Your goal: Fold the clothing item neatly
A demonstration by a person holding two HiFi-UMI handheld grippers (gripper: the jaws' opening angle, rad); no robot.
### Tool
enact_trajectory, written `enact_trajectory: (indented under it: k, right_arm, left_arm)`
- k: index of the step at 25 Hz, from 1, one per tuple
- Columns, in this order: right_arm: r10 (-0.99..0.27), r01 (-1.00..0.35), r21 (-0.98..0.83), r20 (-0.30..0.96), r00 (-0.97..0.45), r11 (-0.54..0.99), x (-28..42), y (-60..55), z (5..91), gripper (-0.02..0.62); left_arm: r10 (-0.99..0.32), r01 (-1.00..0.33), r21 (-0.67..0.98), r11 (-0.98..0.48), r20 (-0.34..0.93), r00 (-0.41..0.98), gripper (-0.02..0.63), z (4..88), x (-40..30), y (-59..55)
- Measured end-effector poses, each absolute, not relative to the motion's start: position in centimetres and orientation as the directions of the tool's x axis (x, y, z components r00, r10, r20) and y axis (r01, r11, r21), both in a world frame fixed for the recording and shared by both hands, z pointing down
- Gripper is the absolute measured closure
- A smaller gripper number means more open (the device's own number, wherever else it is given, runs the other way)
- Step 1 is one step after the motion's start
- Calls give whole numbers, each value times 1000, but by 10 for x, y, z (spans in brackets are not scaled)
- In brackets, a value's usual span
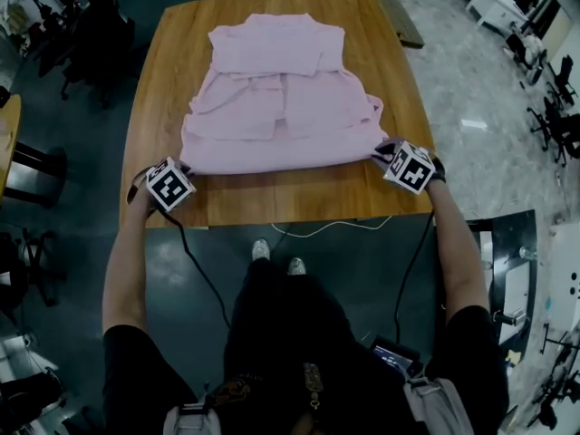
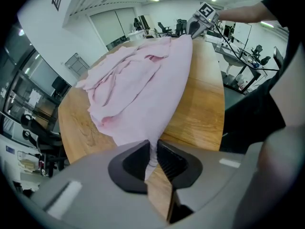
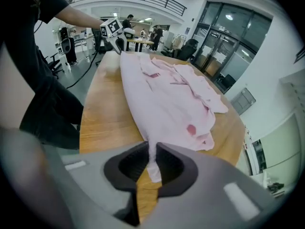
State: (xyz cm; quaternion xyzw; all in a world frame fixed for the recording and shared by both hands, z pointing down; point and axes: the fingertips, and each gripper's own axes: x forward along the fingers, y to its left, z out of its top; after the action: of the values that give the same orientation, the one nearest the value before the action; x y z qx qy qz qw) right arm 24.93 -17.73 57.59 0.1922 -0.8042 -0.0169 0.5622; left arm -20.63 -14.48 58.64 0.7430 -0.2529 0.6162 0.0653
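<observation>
One pink shirt [image 1: 276,107] lies on one wooden table [image 1: 272,205], hem toward the near edge. My left gripper [image 2: 152,150] and right gripper [image 3: 150,151] each pinch a near hem corner. Two black cables [image 1: 201,275] trail from them.

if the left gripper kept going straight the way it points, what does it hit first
Probably the wooden tabletop just beneath it: the left gripper points steeply down, jaws shut on the near hem of the pink cloth garment.
</observation>
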Motion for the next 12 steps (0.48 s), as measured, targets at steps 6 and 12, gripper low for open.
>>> enact_trajectory:
  k: [6,12]
  right_arm:
    - [-317,-235,252,899,-301,939,239,-127,572,545]
    - [-295,-225,237,914,-277,945,239,-81,559,545]
  left_arm:
    - [-300,-460,-213,-862,946,124,549,574,-215,-86]
    - [-254,-444,-170,-880,958,136,549,566,-212,-31]
